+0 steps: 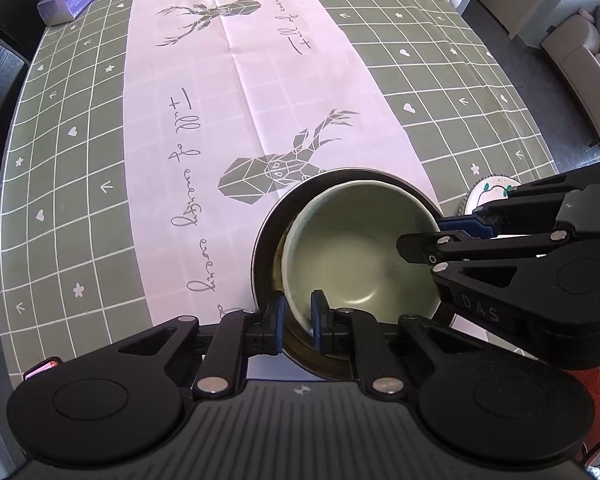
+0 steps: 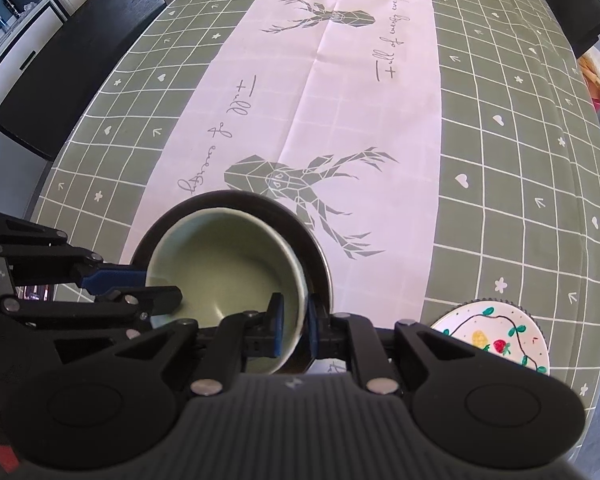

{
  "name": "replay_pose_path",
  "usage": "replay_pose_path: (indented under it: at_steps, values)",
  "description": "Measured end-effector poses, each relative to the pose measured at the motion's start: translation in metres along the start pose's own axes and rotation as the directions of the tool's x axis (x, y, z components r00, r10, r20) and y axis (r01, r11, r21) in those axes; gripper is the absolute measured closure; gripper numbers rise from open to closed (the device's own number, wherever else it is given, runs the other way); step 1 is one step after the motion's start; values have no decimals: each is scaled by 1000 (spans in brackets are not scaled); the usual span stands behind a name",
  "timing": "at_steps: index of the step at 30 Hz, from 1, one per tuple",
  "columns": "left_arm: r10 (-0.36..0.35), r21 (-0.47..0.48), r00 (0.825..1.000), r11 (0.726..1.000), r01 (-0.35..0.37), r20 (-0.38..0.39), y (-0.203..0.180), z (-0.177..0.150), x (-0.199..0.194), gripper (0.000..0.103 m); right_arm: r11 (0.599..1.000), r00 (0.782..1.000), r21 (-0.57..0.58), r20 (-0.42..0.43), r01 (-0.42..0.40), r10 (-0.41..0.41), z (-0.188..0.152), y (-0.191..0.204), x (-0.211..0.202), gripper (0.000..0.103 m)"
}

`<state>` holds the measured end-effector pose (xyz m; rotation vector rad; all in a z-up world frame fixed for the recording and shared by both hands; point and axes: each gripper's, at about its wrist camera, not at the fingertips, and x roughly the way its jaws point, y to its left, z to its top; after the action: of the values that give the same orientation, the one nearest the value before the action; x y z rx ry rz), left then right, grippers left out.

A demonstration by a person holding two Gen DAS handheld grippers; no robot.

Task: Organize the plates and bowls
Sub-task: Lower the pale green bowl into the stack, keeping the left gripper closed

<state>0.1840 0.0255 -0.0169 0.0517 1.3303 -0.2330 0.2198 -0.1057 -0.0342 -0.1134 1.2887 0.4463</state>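
With both my left gripper and right gripper pinching the green bowl's rim, it sits nested in the dark bowl near the table's near edge, leaving the painted plate unsorted beside it.

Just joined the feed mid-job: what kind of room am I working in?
Most likely a home dining area: a dining table under a green checked tablecloth, a sofa across the floor, and kitchen cabinets to one side.
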Motion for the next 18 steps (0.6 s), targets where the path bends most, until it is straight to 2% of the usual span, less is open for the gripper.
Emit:
replay_pose_path:
  at_steps: [14,17,18]
  values:
    - [-40,-16,999,999,40,34,7,-2,-5,89,1000,1000,-10,15,8,-8,-2,2,-12,91]
    - [-58,-23,997,998,59,53,10,-2,-9,85,1000,1000,-15,16,15,-15,-3,2,-12,94]
    - [-64,-25,996,997,66,61,11,-3,-10,84,1000,1000,-17,16,21,-21,-3,2,-11,98]
